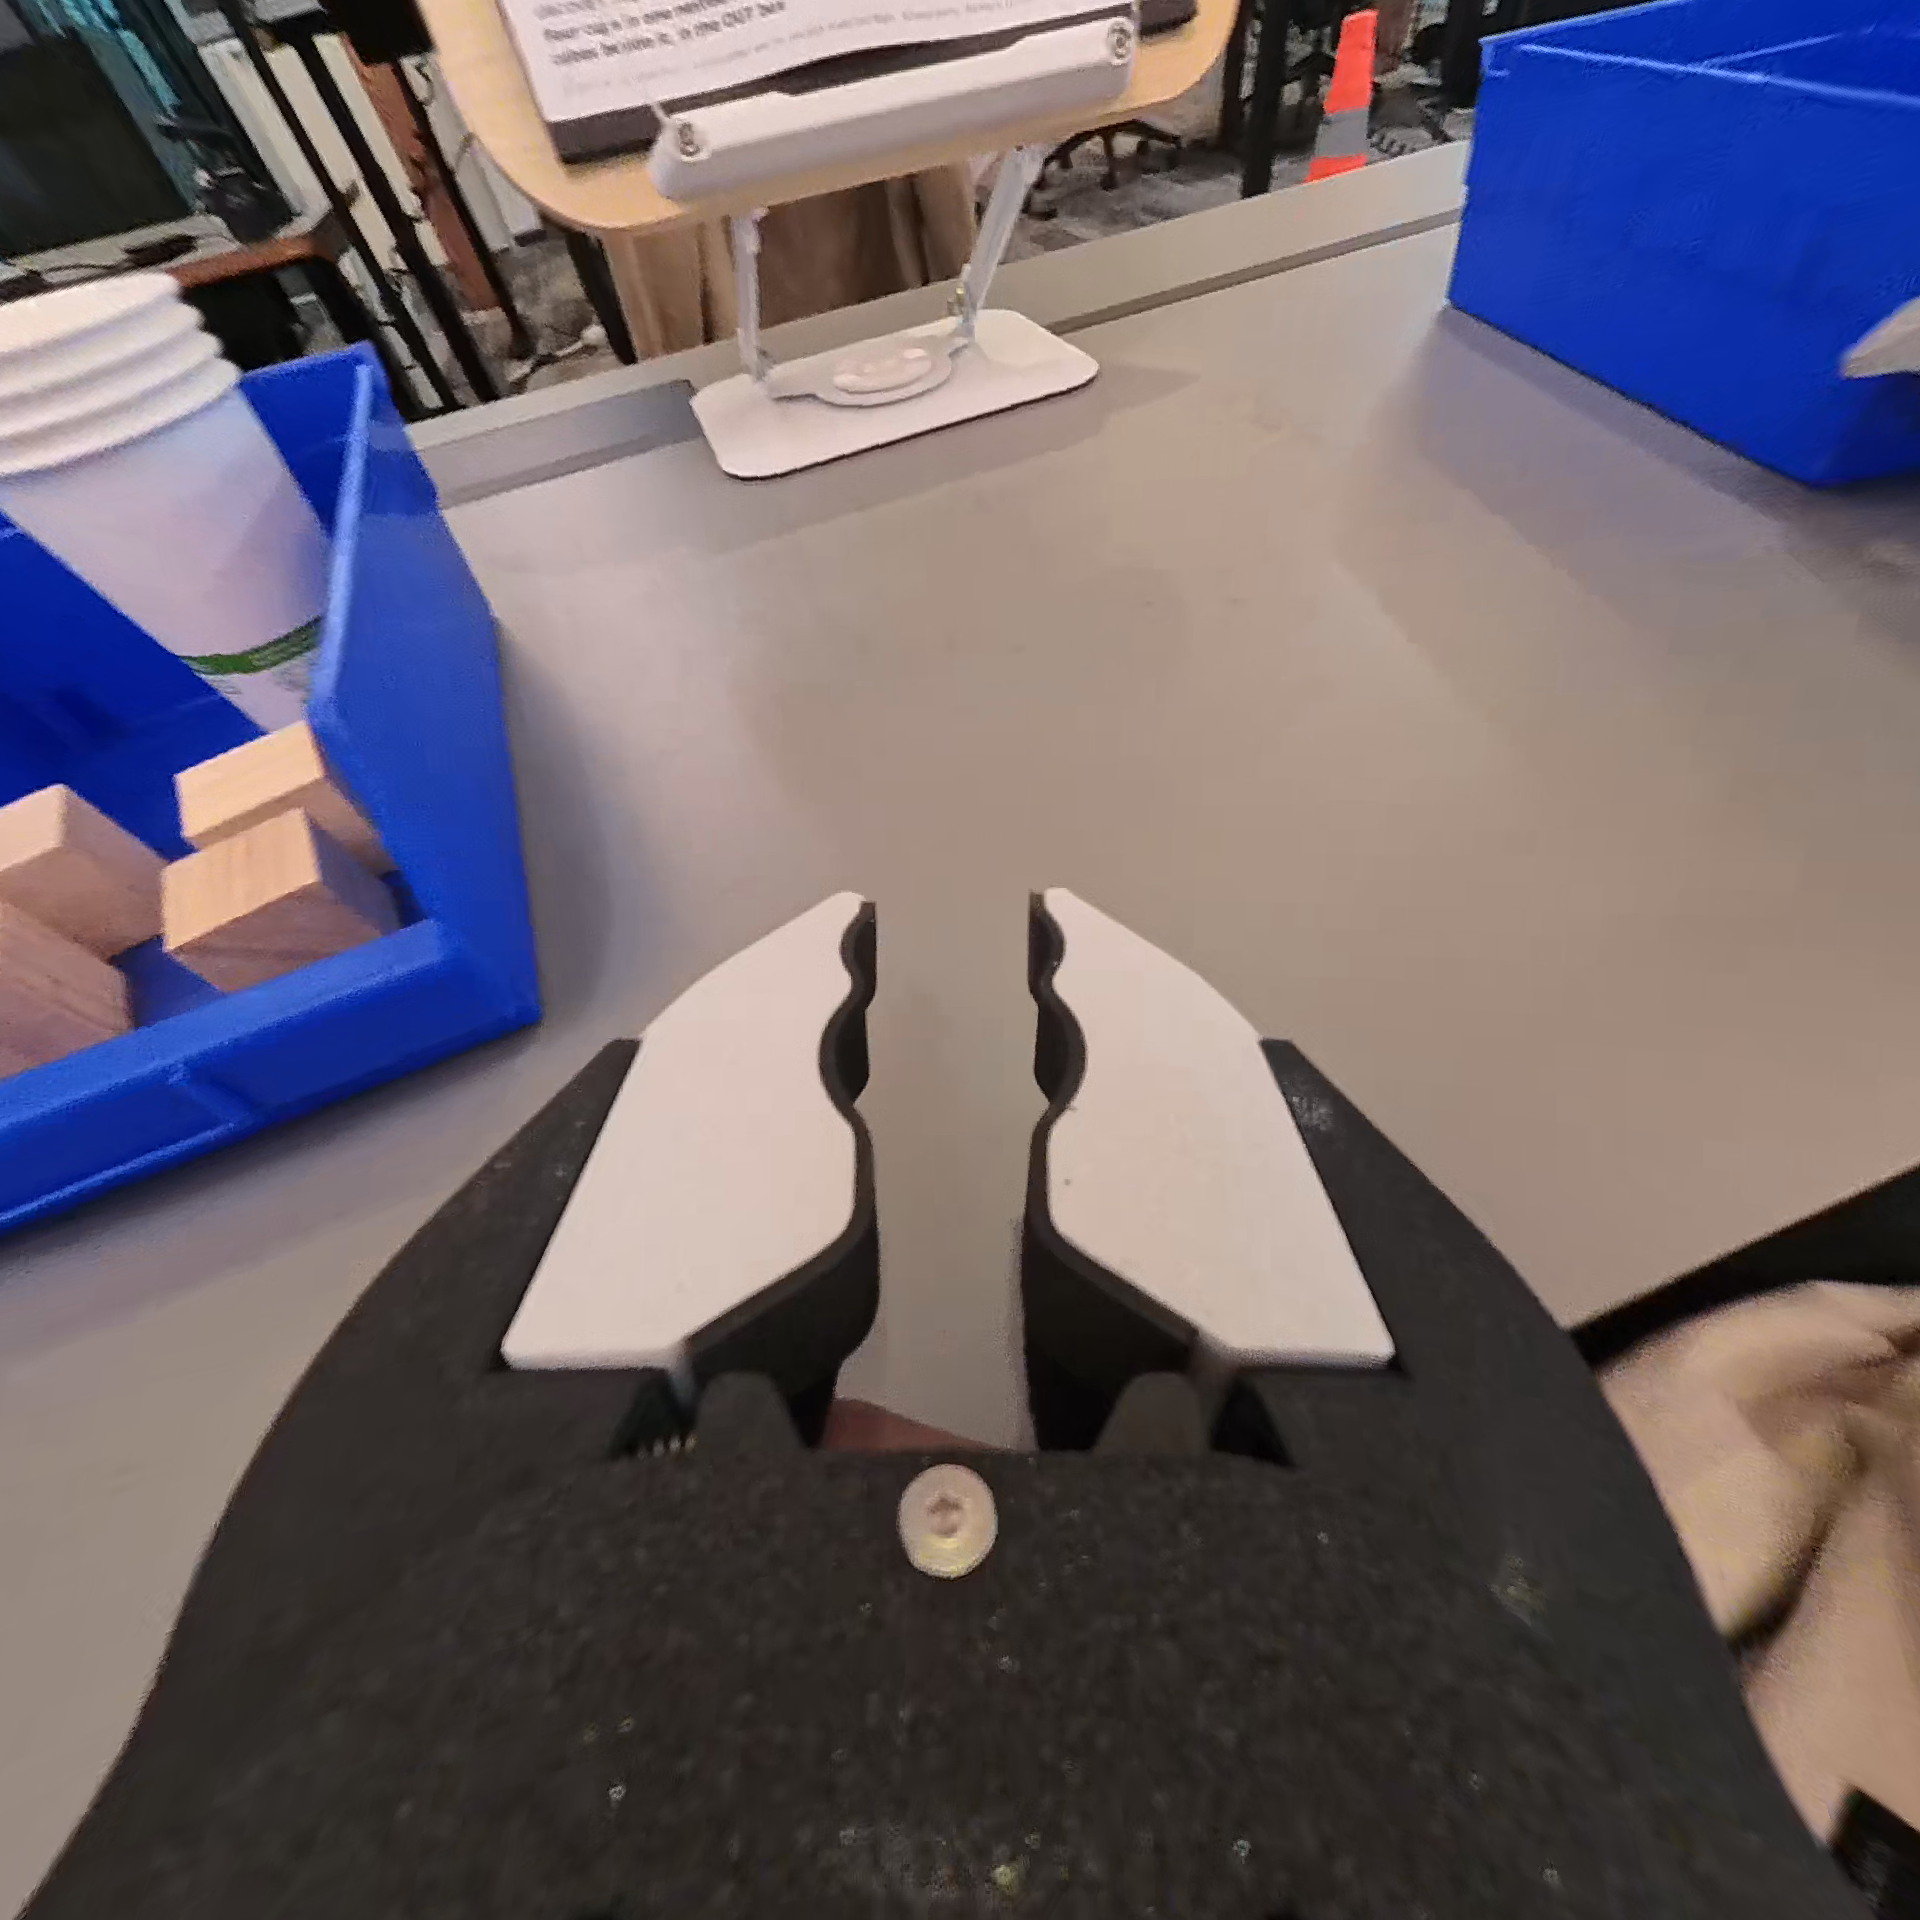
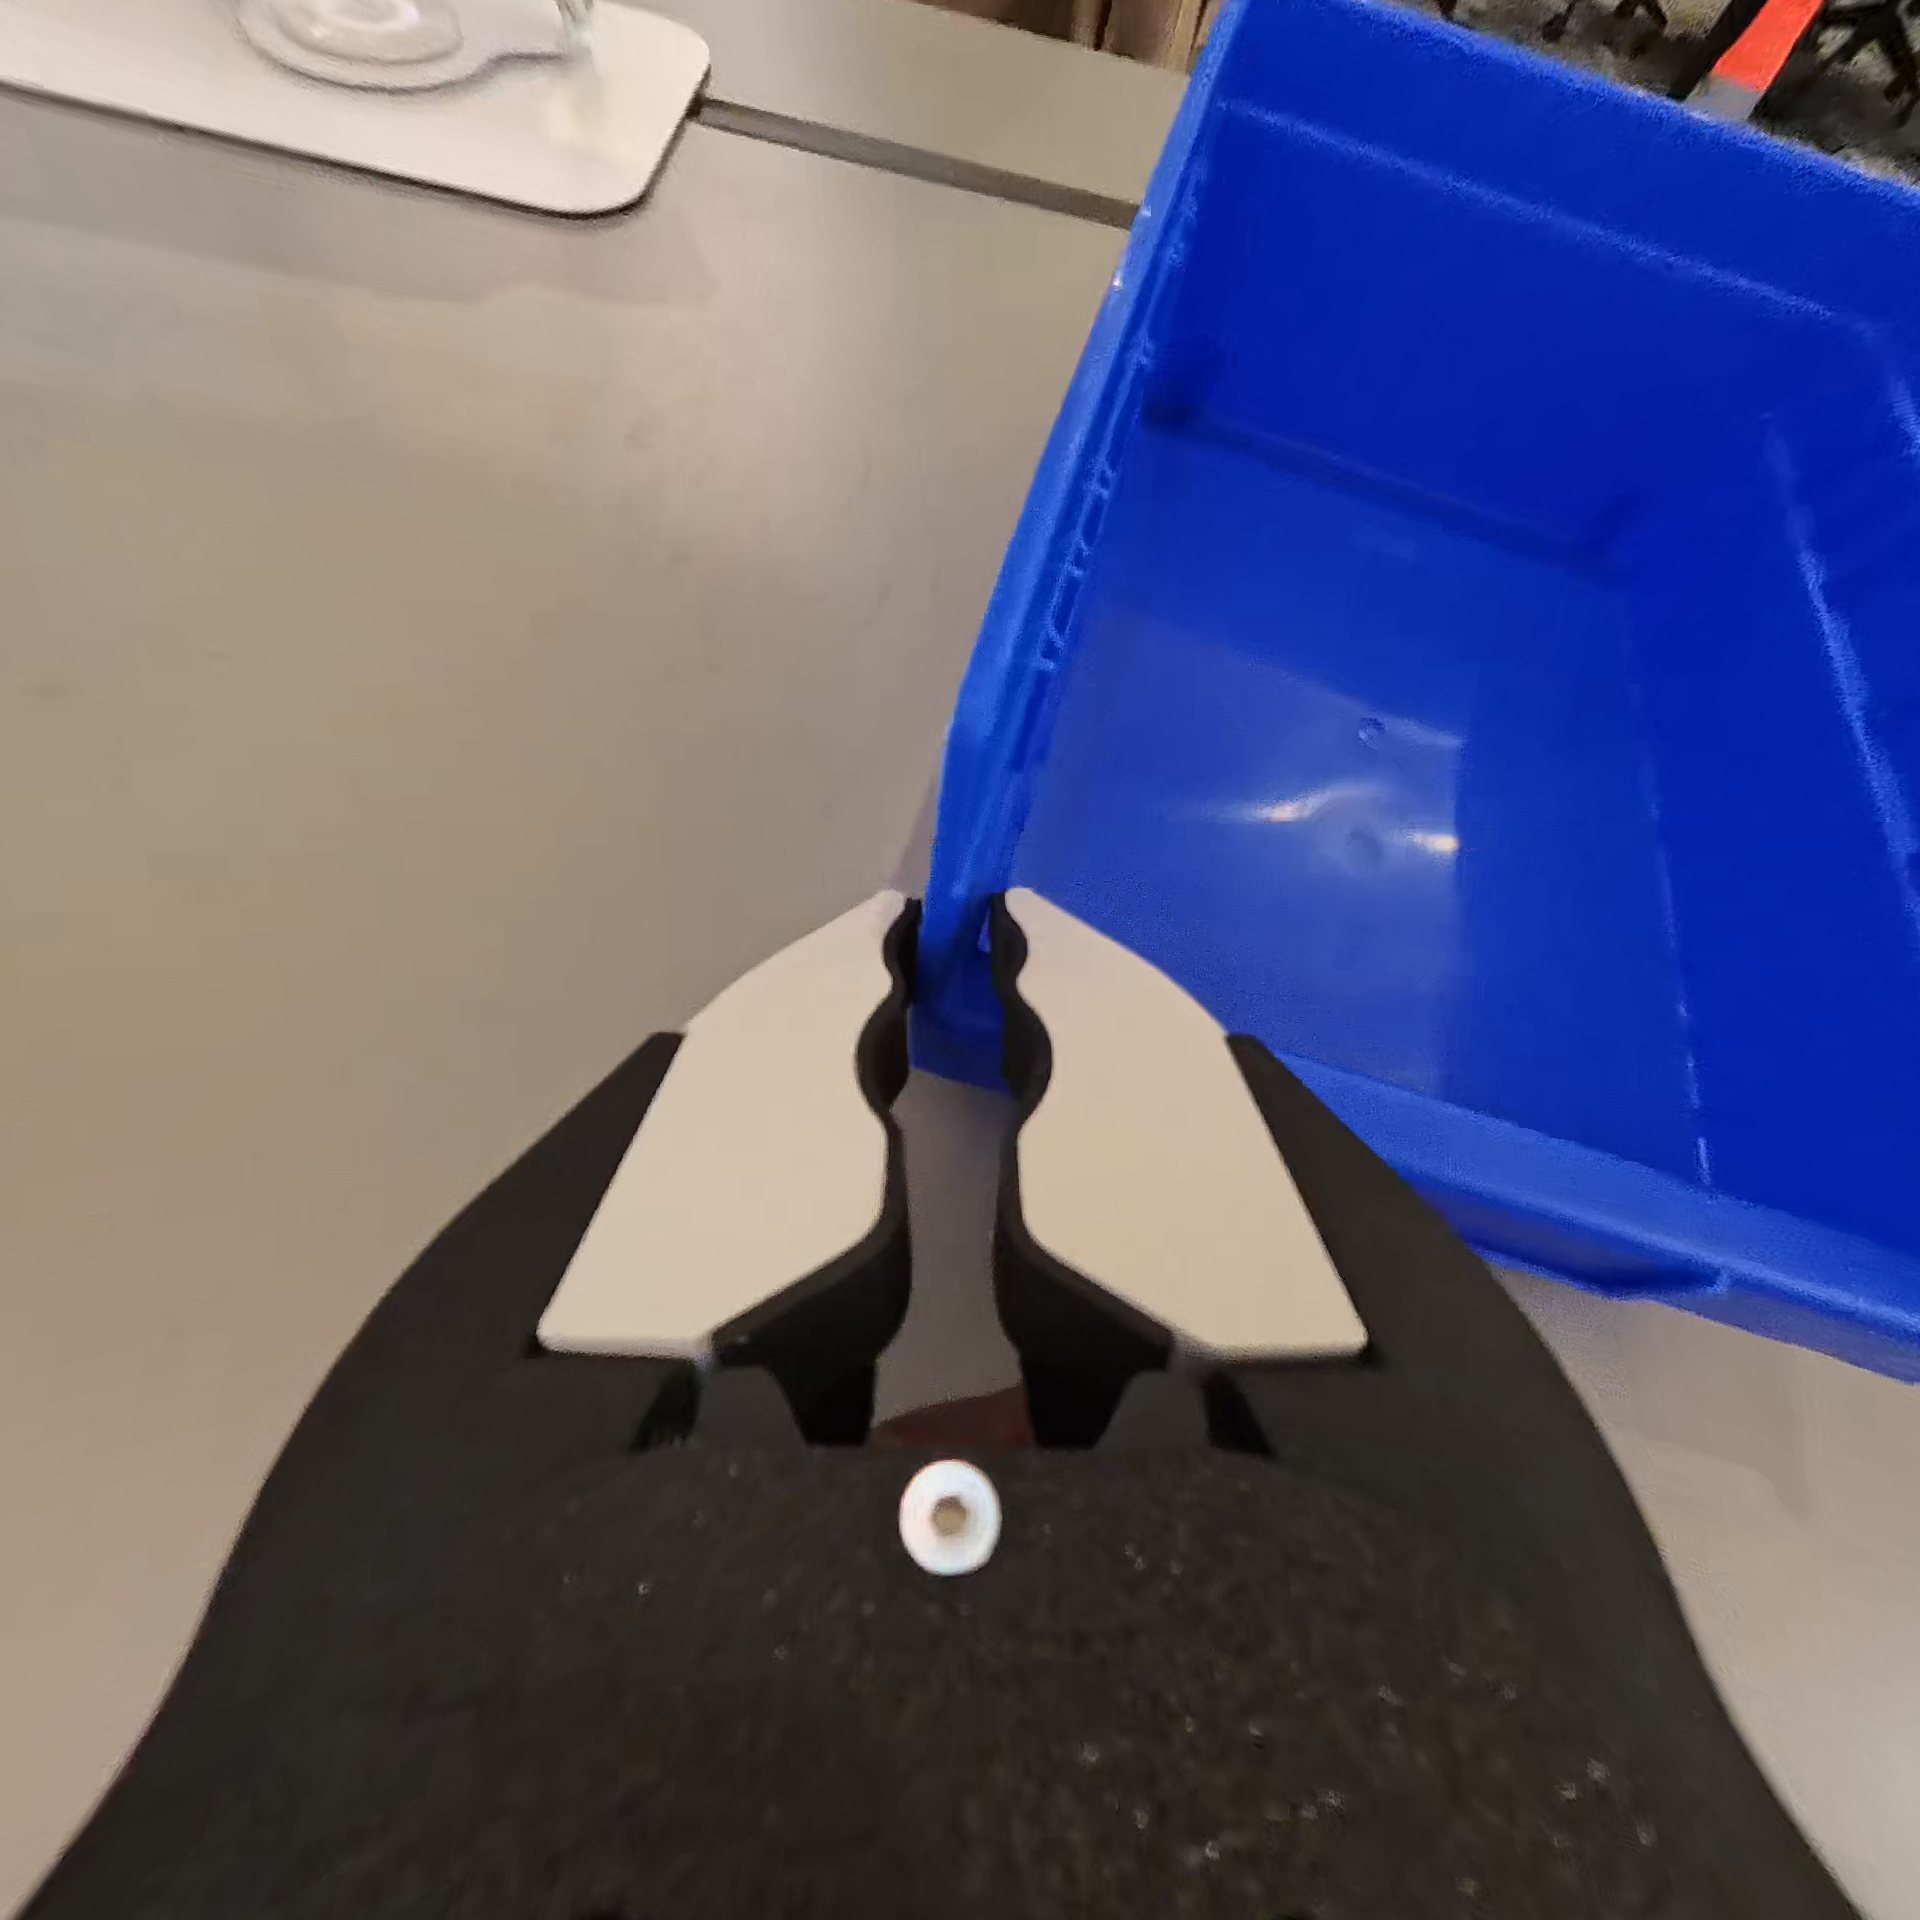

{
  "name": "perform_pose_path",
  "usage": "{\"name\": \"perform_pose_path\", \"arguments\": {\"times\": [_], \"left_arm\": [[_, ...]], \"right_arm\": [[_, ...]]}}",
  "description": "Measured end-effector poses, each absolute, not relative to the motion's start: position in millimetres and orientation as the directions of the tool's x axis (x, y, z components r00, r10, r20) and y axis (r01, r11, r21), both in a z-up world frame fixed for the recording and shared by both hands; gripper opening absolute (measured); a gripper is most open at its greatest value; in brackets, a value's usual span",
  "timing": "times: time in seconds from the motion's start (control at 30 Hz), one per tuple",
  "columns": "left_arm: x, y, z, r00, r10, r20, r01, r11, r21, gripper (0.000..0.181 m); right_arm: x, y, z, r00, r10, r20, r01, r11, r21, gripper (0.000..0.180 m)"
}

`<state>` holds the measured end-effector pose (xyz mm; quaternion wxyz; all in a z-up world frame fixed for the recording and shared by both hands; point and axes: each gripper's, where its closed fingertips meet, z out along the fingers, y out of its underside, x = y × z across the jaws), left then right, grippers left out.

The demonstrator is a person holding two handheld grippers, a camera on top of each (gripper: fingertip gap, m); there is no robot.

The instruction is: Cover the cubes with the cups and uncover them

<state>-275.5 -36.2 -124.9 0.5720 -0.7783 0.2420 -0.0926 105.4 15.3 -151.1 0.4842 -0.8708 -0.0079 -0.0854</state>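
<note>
Several wooden cubes (image 1: 260, 894) lie in a blue bin (image 1: 416, 727) at the left. A stack of white cups (image 1: 135, 468) stands in the same bin behind them. My left gripper (image 1: 951, 914) is open and empty, low over the bare grey table (image 1: 1143, 675) just right of that bin. My right gripper (image 2: 953, 914) has its fingers closed around the near left corner wall of a second, empty blue bin (image 2: 1351, 312). This bin (image 1: 1662, 260) sits at the far right in the left wrist view, where the right gripper's tip (image 1: 1886, 343) shows at the frame edge.
A white stand base (image 1: 894, 395) with a paper holder rises at the table's back centre; the base also shows in the right wrist view (image 2: 416, 104). A beige sleeve (image 1: 1766, 1455) is at my lower right. An orange cone (image 1: 1351, 94) stands beyond the table.
</note>
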Motion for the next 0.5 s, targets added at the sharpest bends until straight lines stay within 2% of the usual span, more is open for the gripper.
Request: {"name": "perform_pose_path", "arguments": {"times": [0.1,0.27,0.33,0.43,0.5], "left_arm": [[-287,-31,-128,0.883,-0.461,-0.092,-0.234,-0.263,-0.936,0.027],[-299,-23,-138,0.899,-0.439,0.016,-0.151,-0.342,-0.927,0.027],[-302,-22,-135,0.905,-0.426,0.014,-0.139,-0.327,-0.935,0.03],[-310,-23,-126,0.924,-0.383,-0.005,-0.12,-0.276,-0.953,0.03],[-312,-25,-124,0.928,-0.372,0.006,-0.104,-0.276,-0.956,0.032]], "right_arm": [[111,-3,-151,0.977,-0.081,0.198,0.128,-0.52,-0.845,0.009],[109,-7,-150,0.986,-0.069,0.149,0.095,-0.501,-0.86,0.009],[111,-14,-143,0.98,-0.095,0.172,0.104,-0.494,-0.863,0.017],[91,-36,-100,0.961,-0.096,0.259,0.21,-0.353,-0.912,0.031],[35,-44,-77,0.974,0.078,0.213,0.225,-0.199,-0.954,0.03]]}}
